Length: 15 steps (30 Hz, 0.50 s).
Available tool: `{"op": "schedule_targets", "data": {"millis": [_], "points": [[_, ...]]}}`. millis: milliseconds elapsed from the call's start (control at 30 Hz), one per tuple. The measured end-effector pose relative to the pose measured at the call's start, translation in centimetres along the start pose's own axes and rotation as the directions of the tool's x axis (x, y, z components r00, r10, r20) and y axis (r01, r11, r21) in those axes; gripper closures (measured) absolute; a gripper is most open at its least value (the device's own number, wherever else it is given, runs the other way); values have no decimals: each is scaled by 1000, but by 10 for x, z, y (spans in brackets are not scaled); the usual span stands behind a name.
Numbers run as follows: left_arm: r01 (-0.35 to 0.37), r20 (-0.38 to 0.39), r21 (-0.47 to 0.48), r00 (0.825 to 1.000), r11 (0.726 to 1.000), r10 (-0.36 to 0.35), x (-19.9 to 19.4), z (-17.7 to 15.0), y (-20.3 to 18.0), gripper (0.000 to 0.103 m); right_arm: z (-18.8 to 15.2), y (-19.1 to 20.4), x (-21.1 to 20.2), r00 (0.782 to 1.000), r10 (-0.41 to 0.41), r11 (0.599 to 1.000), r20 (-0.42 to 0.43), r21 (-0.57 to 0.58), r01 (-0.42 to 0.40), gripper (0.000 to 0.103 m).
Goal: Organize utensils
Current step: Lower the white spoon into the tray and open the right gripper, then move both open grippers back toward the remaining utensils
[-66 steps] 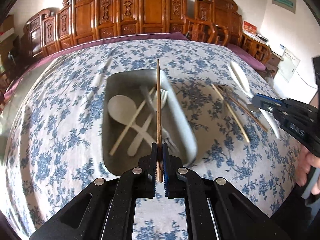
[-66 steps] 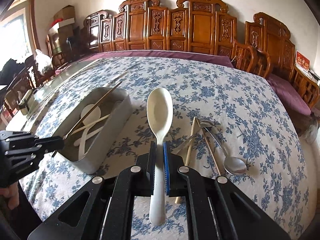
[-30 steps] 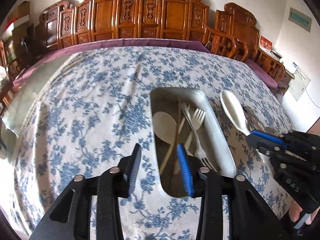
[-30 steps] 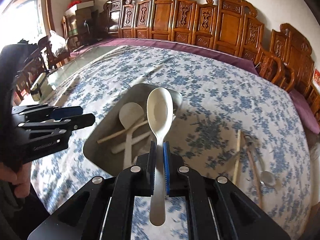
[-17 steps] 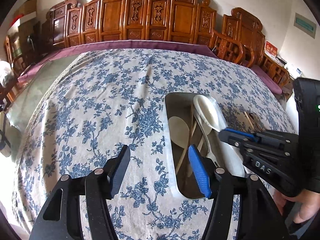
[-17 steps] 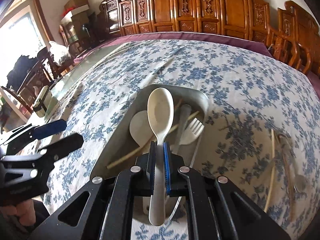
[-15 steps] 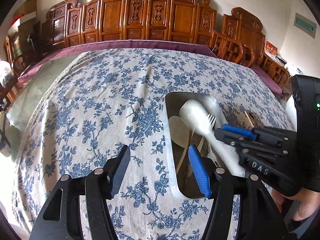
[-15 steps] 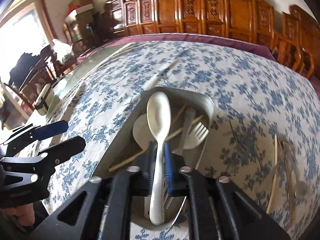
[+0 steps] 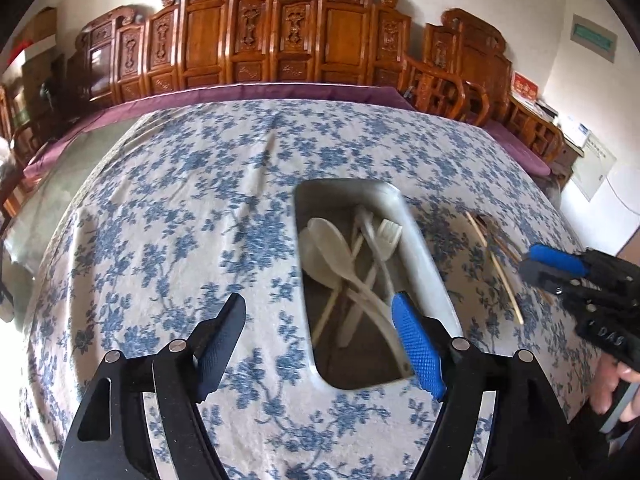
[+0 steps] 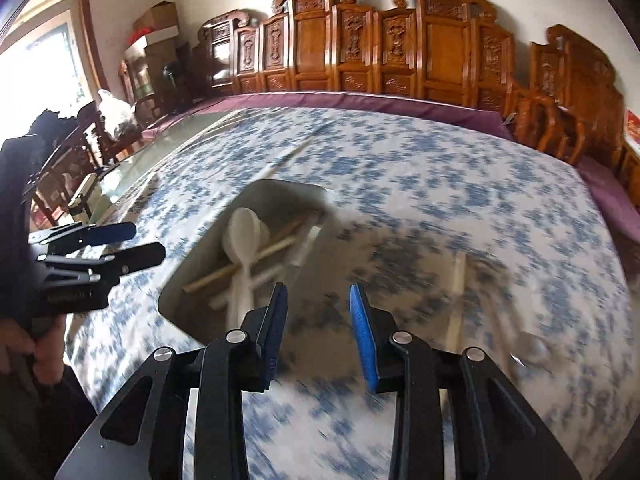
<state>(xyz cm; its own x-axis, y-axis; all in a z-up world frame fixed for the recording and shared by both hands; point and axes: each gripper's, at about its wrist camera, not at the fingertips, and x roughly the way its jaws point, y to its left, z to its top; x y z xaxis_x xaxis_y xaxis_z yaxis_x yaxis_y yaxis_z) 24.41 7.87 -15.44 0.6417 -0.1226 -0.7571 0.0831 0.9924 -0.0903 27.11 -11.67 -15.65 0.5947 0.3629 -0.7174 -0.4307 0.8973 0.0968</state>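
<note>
A grey metal tray lies on the blue-flowered tablecloth and holds white spoons, a white fork and a chopstick. In the right wrist view the tray holds a white spoon lying across chopsticks. My left gripper is open and empty, over the tray's near left edge. My right gripper is open and empty, just right of the tray's near end. It shows at the right in the left wrist view. Loose chopsticks lie right of the tray.
A metal spoon and a chopstick lie blurred on the cloth at the right. Carved wooden chairs line the far side. The cloth left of the tray bears nothing.
My right gripper has opened and let go of the white spoon, which now lies in the tray. It has pulled back to the right. The left gripper stays open.
</note>
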Motion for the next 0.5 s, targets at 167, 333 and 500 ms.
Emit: {"op": "schedule_targets", "data": {"millis": [167,333,500], "points": [[10,2,53,1000,999,-10,0,-3,-24,23,-23,-30,-33,997,-81,997,8,5,81,62],[42,7,101,999,994,-42,-1,-6,-52,17,-48,-58,-52,988,-155,988,-3,24,155,47],[124,0,129,992,984,-125,1,-10,-84,8,-71,-90,-57,976,-213,974,-40,66,215,46]]}}
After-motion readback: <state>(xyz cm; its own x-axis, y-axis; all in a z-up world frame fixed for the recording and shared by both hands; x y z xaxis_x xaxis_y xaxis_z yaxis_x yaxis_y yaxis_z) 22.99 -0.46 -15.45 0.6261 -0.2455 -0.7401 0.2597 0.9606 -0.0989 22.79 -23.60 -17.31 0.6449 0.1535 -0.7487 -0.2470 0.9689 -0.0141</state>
